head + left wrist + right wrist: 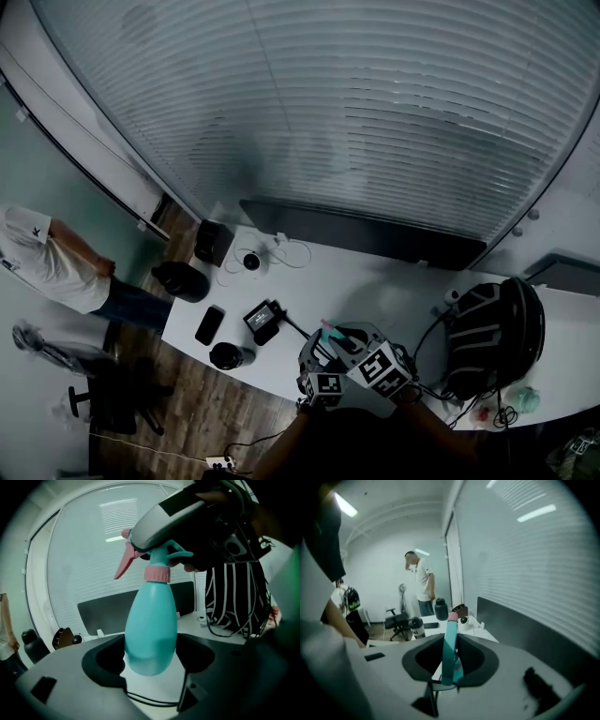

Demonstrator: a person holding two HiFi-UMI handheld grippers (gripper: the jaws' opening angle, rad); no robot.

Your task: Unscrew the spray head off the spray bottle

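No word, number or brand is showing clearly enough to read in any view. The left gripper (150,641) and the right gripper (450,644) are each carrying a cube of black-and-white square markers, one cube (325,385) beside the other (382,367) at the lower middle of the head view; these are patterns, not letters. On the counter (375,291), a small device (261,317) is showing a pale screen with marks too small to read. A dark tumbler (416,626), left of centre in the right gripper view, is wearing a pale band with blurred print.
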